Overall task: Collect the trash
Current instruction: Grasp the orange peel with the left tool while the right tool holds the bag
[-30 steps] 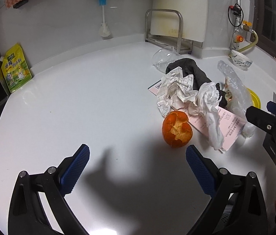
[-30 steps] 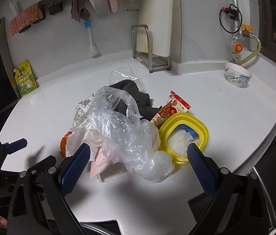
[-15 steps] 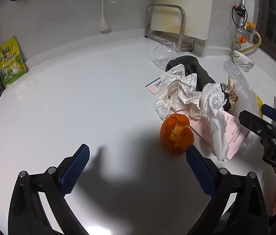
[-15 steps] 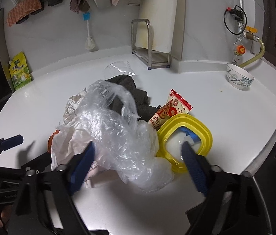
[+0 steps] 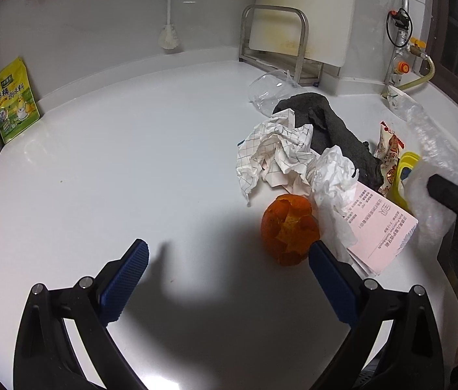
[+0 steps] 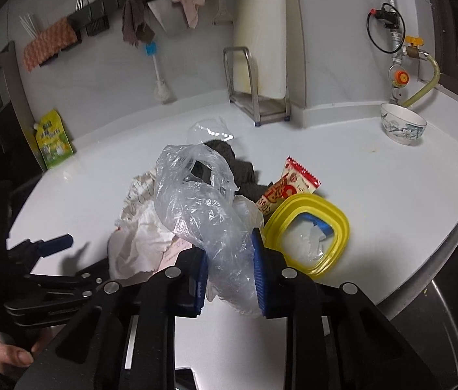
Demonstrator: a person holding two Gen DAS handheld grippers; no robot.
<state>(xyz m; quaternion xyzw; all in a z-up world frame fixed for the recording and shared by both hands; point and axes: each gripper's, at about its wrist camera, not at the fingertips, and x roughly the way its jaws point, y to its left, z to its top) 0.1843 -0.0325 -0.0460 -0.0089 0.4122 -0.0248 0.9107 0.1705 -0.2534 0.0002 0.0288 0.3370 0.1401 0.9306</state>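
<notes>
Right wrist view: the right gripper (image 6: 229, 269) jaws are closing on the crumpled clear plastic bag (image 6: 209, 214) between them, near the worktop's (image 6: 375, 178) front edge. Left gripper (image 5: 229, 279) jaws stand spread. Next: lift it clear of the pile.

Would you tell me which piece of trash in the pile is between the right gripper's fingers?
The clear plastic bag: the right gripper's jaws are closing on its lower end, while the orange peel, crumpled paper and snack wrapper lie untouched.
</notes>
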